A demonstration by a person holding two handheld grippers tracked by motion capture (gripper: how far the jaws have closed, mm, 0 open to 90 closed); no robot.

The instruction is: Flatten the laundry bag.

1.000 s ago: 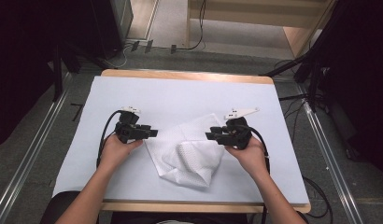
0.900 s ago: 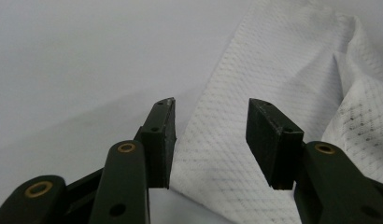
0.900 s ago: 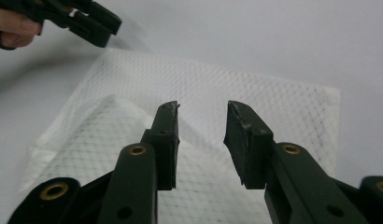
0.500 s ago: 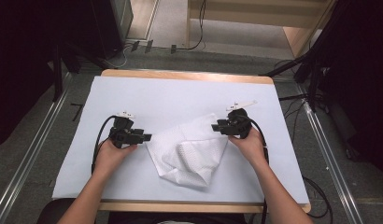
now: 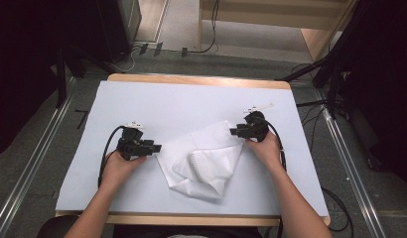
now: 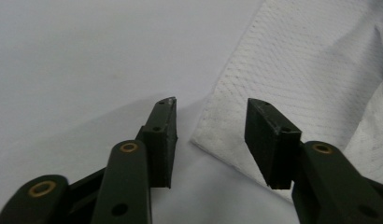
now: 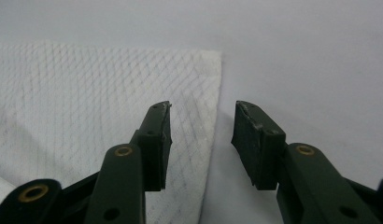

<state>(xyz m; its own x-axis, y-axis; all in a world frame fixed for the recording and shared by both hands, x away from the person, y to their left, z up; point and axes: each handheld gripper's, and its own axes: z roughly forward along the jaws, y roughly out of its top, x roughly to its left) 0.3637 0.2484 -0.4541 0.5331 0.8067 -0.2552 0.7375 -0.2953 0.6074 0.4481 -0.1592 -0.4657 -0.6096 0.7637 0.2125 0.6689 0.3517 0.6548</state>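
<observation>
A white textured cloth [image 5: 204, 158] lies crumpled in the middle of the white-covered table [image 5: 191, 99], one fold bulging at its centre. My left gripper [image 5: 154, 147] sits low at the cloth's left edge. In the left gripper view its jaws [image 6: 213, 105] stand apart and have just been closing, with a cloth [image 6: 297, 56] corner between them, untouched. My right gripper [image 5: 234, 131] is at the cloth's far right corner. Its jaws [image 7: 202, 107] have just been opening; the cloth [image 7: 87, 102] edge lies between them, unpressed.
The table's wooden rim [image 5: 196, 79] runs along the far side. Black cables trail from both grippers over the table. Metal rails [image 5: 37, 163] flank the table on the floor, and dark stands and equipment stand around it.
The right gripper has moved toward the far side and now rests at the cloth's far right corner, which lies flatter. The left gripper has stayed by the left edge.
</observation>
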